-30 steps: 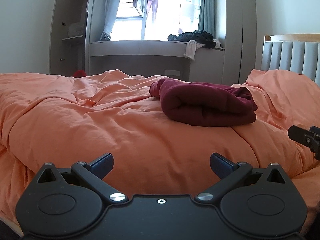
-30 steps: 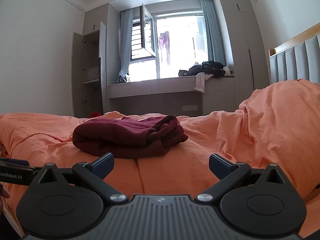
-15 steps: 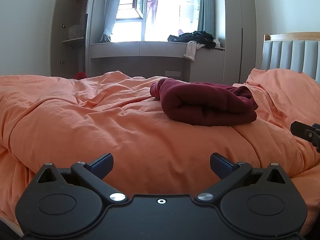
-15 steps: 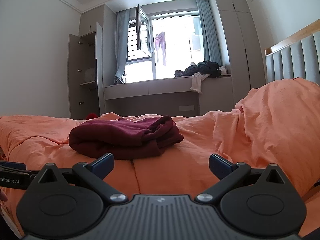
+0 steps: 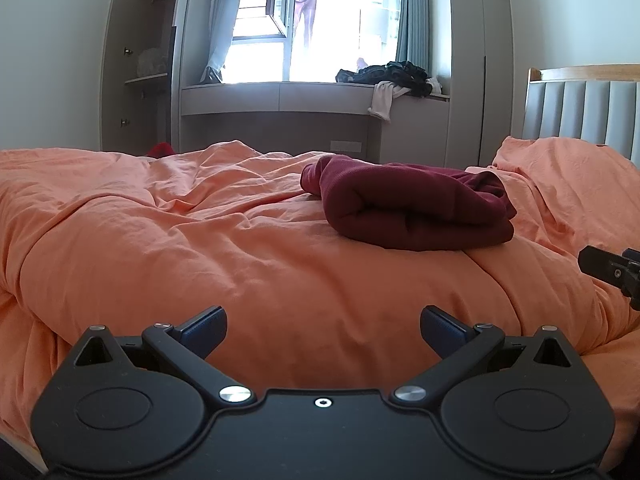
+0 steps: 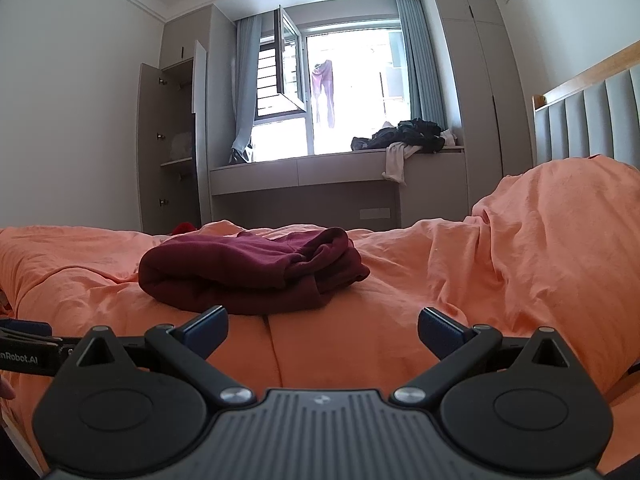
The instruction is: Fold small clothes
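From the left wrist we see our left gripper (image 5: 322,326) with its fingers spread wide and nothing between them, held low over the near edge of the orange duvet (image 5: 208,248); the folded maroon garment (image 5: 408,208) lies ahead and to the right, well apart from the fingertips, with a broad stretch of bare duvet between; its rounded fold faces us and its looser layered edges point right toward the pillow (image 5: 568,176); the tip of our right gripper (image 5: 610,270) pokes in at the right edge, near the garment but not touching it

From the right wrist our right gripper (image 6: 322,326) is likewise spread apart and empty; the garment (image 6: 248,270) sits just beyond the left fingertip (image 6: 208,326), slightly left of centre, its loose edges toward the raised pillow (image 6: 552,236); open duvet (image 6: 380,320) lies between garment and pillow; the left gripper (image 6: 28,350) shows at the left edge, and here we cannot tell its opening
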